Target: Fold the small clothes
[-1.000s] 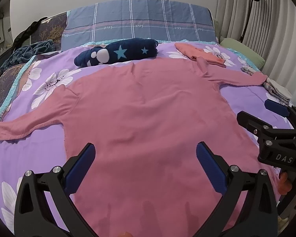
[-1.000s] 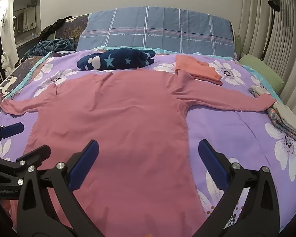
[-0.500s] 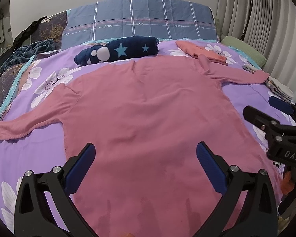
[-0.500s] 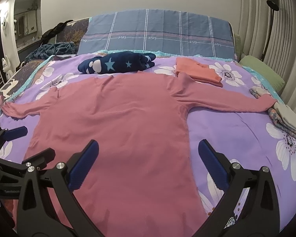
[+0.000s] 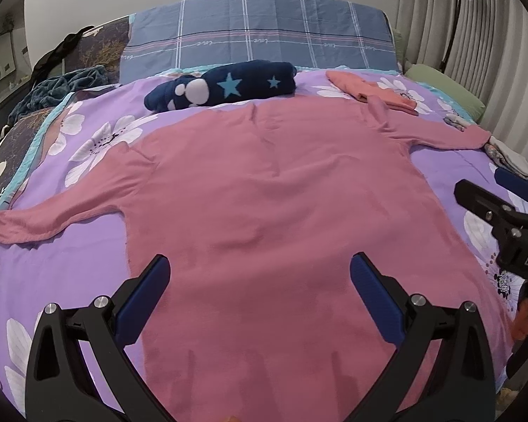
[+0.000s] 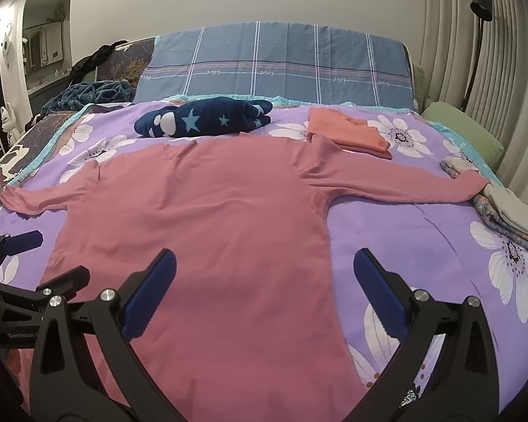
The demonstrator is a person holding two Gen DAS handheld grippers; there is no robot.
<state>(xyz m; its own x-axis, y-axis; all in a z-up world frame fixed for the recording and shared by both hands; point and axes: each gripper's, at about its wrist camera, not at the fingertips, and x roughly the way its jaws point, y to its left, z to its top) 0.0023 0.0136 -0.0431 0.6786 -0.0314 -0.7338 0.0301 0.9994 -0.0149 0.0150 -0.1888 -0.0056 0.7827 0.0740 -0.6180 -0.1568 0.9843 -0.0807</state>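
Both tongs hang spread wide over the near end of the bed, holding nothing. The left tongs (image 5: 258,286) sit above the lower body of the pink shirt (image 5: 274,190), with cloth under both fingers. The right tongs (image 6: 264,283) straddle the shirt's right side seam: the left finger is over pink cloth, the right finger over bare purple sheet (image 6: 397,221). Each pair shows at the edge of the other's view, so they are side by side and close.

The shirt lies flat and face down or up (I cannot tell which), its hem nearest the tongs and below the frame edge, its collar farthest. So its long axis runs straight away from the tongs, and the sleeves stretch out crosswise. The left sleeve (image 5: 52,218) ends ahead and well to the left of the left tongs; the right sleeve (image 6: 404,186) ends ahead and well to the right of the right tongs, its cuff touching a small folded stack (image 6: 510,214).

Judging from this, no fold is begun. Each sleeve is nearer its own side's tongs, so a first fold inward would likely use both.

Beyond the collar lie a navy star bundle (image 6: 200,121) and a folded orange piece (image 6: 345,133), then the plaid pillow (image 6: 281,66).
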